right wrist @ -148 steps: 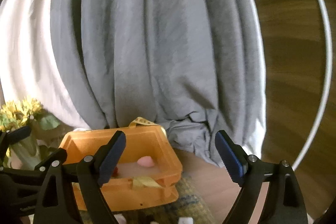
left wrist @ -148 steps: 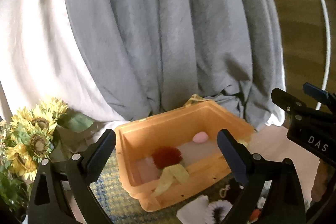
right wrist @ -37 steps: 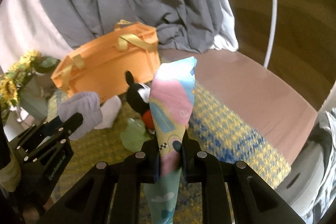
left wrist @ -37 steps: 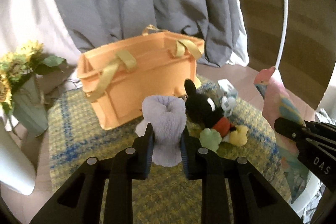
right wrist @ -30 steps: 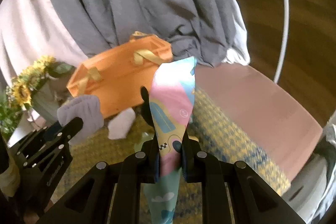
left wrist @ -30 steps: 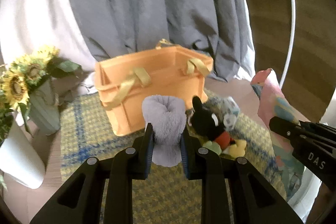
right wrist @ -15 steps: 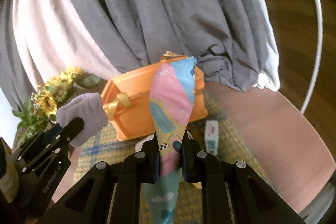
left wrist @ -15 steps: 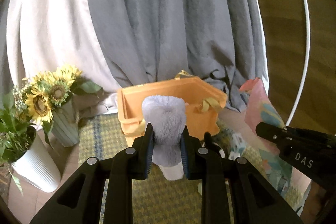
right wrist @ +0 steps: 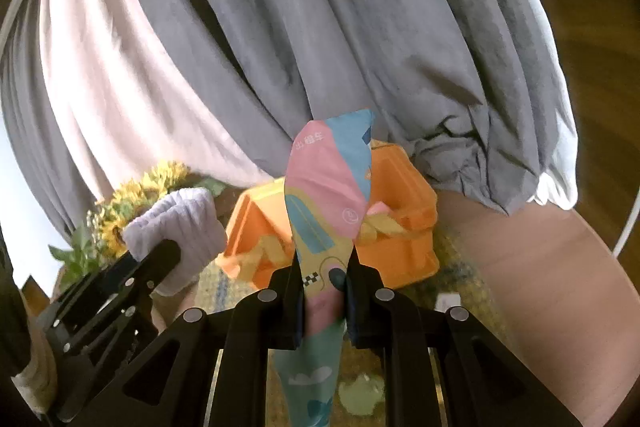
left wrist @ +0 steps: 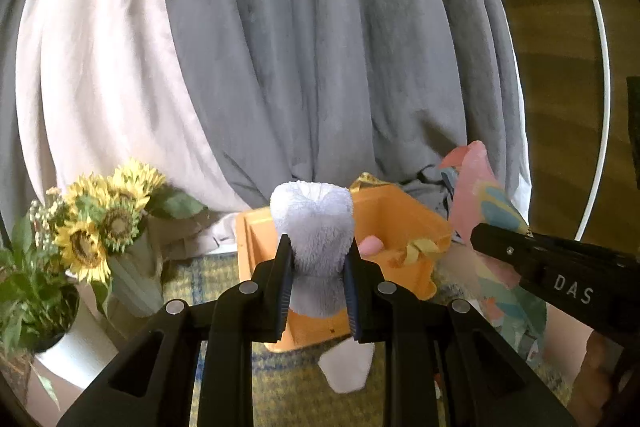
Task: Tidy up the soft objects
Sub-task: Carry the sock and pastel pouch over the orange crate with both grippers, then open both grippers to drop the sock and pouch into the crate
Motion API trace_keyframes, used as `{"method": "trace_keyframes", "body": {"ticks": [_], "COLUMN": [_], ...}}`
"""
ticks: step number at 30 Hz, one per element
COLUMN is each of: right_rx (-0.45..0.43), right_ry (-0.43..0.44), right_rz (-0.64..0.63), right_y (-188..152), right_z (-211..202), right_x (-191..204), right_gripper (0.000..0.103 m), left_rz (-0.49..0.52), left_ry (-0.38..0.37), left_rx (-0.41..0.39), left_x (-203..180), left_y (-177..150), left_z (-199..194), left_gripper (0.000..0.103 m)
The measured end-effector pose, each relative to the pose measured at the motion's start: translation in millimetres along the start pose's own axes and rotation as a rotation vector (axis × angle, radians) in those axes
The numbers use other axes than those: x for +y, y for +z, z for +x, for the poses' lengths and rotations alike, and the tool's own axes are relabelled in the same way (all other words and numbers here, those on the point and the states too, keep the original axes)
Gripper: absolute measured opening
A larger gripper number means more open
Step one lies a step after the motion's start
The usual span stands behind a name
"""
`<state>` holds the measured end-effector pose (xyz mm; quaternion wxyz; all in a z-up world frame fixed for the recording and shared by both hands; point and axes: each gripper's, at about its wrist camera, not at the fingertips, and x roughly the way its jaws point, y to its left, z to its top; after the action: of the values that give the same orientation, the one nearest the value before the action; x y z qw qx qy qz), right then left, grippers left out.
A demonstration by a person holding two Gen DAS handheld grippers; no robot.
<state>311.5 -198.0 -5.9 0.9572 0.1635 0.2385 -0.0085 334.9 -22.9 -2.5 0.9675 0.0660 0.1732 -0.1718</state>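
My left gripper [left wrist: 318,273] is shut on a fluffy lilac sock [left wrist: 314,227], held up in front of the orange felt basket [left wrist: 404,223]. The sock also shows in the right wrist view [right wrist: 176,223]. My right gripper [right wrist: 322,277] is shut on a pink, blue and teal printed cloth [right wrist: 328,199], held above the mat in front of the basket [right wrist: 404,231]. The cloth shows at the right of the left wrist view [left wrist: 480,195]. A pink soft item [left wrist: 370,245] lies inside the basket.
A white soft item [left wrist: 346,367] lies on the yellow-blue woven mat [left wrist: 280,391]. Sunflowers in a vase [left wrist: 104,227] and a white pot [left wrist: 76,347] stand at left. Grey and white drapes [left wrist: 312,47] hang behind. A green soft toy [right wrist: 360,397] lies below.
Both grippers have risen and tilted up with their loads; the basket now sits lower and its inside shows. The toys on the mat have dropped out of the left view.
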Motion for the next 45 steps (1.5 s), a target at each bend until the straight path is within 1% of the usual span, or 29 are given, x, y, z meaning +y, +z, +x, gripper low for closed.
{"method": "trace_keyframes", "body": {"ticks": [7, 15, 18, 23, 26, 31, 35, 40, 43, 45], "right_rx": [-0.035, -0.057, -0.047, -0.028, -0.011, 0.003, -0.004, 0.052, 0.088, 0.112], "right_ry": [0.002, -0.018, -0.025, -0.034, -0.045, -0.074, -0.107, -0.13, -0.15, -0.164], "right_rz": [0.039, 0.104, 0.113, 0.184, 0.21, 0.267, 0.315, 0.36, 0.389, 0.379], "right_y": [20, 38, 45, 52, 53, 57, 58, 52, 45, 44], "right_z": [20, 55, 72, 106, 124, 152, 172, 198, 209, 215], "right_x": [3, 7, 12, 12, 13, 7, -1, -10, -18, -20], "right_gripper": [0.017, 0.017, 0.017, 0.017, 0.017, 0.017, 0.017, 0.017, 0.019, 0.024], "left_rz": [0.021, 0.037, 0.041, 0.067, 0.074, 0.085, 0.082, 0.081, 0.084, 0.09], "left_ry": [-0.004, -0.046, -0.059, -0.063, -0.08, -0.094, -0.094, -0.109, -0.114, -0.109], "left_rx": [-0.022, -0.022, -0.003, 0.035, 0.062, 0.106, 0.139, 0.2, 0.23, 0.24], "left_x": [10, 24, 30, 35, 38, 42, 45, 47, 46, 45], "left_y": [18, 29, 30, 24, 19, 13, 11, 7, 3, 1], "left_z": [21, 59, 78, 111, 130, 156, 176, 199, 209, 212], "left_gripper": [0.023, 0.023, 0.023, 0.023, 0.023, 0.023, 0.023, 0.023, 0.024, 0.025]}}
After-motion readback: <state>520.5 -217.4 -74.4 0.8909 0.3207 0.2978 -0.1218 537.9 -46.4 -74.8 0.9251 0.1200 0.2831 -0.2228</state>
